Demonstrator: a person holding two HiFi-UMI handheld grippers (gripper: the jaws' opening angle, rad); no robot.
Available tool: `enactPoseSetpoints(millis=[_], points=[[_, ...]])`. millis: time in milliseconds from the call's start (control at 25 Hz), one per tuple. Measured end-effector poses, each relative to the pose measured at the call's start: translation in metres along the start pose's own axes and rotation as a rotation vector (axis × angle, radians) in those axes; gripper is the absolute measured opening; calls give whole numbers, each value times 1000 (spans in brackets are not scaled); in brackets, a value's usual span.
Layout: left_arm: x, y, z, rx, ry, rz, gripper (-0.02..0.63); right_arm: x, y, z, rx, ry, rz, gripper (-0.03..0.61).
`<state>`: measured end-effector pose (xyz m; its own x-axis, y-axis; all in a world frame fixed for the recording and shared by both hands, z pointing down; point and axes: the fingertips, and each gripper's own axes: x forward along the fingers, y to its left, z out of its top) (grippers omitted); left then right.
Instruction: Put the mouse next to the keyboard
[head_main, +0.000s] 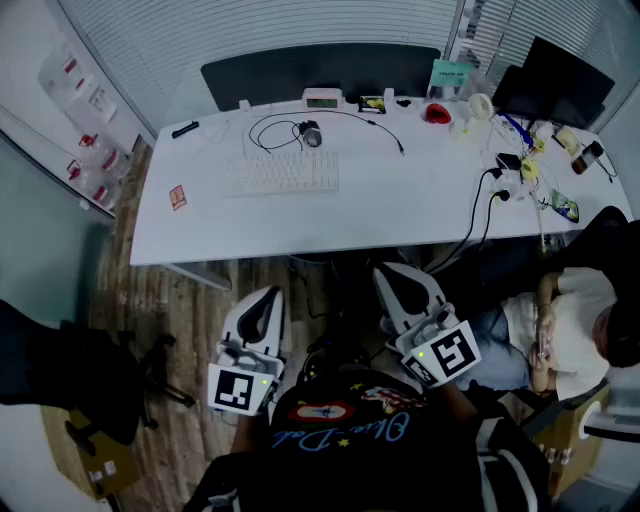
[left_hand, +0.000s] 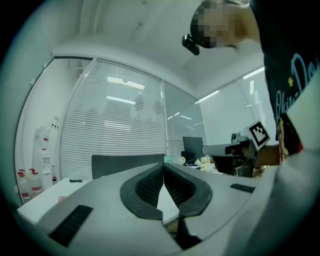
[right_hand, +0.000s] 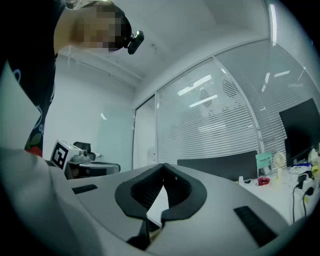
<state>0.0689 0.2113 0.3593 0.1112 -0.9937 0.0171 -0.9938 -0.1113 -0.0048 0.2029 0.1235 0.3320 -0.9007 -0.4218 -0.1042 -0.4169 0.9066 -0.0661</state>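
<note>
The left gripper (head_main: 265, 298) and right gripper (head_main: 395, 278), fingers closed on nothing, hang well apart from the mouse (head_main: 312, 133).

White table (head_main: 400, 215) — a keyboard (head_main: 280, 172) left of centre, a corded mouse (head_main: 312, 136) just behind it, a small card (head_main: 178, 197) near the left edge, a monitor (head_main: 555, 75) far right.
</note>
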Motion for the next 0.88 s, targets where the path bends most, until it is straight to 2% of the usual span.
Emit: enactPoseSetpoints(millis=[480, 880], points=[[-9, -11, -2, 3, 13, 21, 3, -13, 0, 0, -16, 2, 9, 0], [3, -31, -7, 15, 9, 67, 3, -22, -18, -9, -32, 26, 73, 2]])
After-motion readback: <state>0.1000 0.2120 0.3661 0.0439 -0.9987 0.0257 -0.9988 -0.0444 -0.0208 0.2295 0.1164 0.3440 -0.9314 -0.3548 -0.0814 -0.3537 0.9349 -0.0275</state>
